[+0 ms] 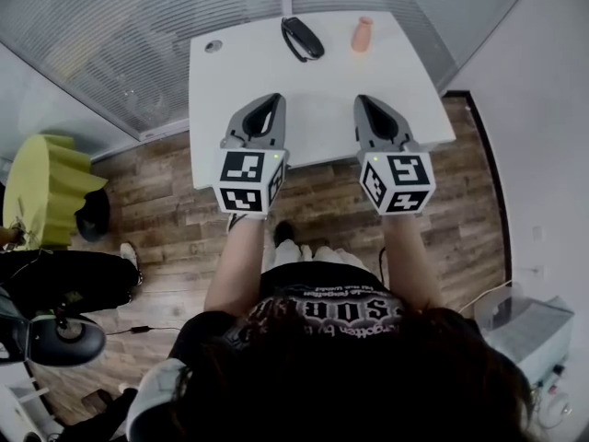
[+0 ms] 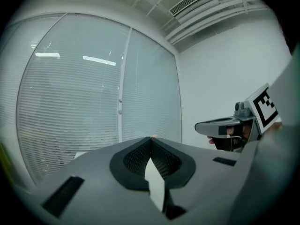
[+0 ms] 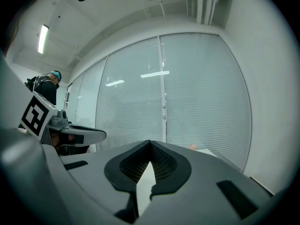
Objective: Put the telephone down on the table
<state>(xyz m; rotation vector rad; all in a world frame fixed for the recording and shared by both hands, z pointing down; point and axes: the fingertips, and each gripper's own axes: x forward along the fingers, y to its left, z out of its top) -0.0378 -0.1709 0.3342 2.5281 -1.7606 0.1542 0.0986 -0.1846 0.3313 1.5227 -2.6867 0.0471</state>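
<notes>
Status from the head view:
- Both grippers held side by side above the near half of the white table [image 1: 235,127], pointing at its far edge. Well apart from each other, roughly level.
- Left gripper [image 1: 272,98]: clenched all the way, tips meeting, nothing gripped. Same in the left gripper view: pads closing to a point, only window blinds [image 2: 75,107] beyond.
- Right gripper [image 1: 362,98]: also clenched on itself, empty. Confirmed in the right gripper view: tips together, nothing between.
- Telephone [image 1: 302,38]: black, lying flat on the table at the middle of the far edge, angled a little. Well ahead of both grippers, touched by neither.
- Peach bottle [image 1: 362,34]: upright near the far edge, just right of the telephone, not touching it.
- Small round grommet [image 1: 213,46] near the far left corner.
- Rest of the tabletop bare.
- Off the table: wood floor [image 1: 175,205] around the near edge, yellow-green chair [image 1: 44,187] out to the left.
- Each gripper visible from the side in the other's view, marker cube at the rear, a hand wrapped round the grip.
</notes>
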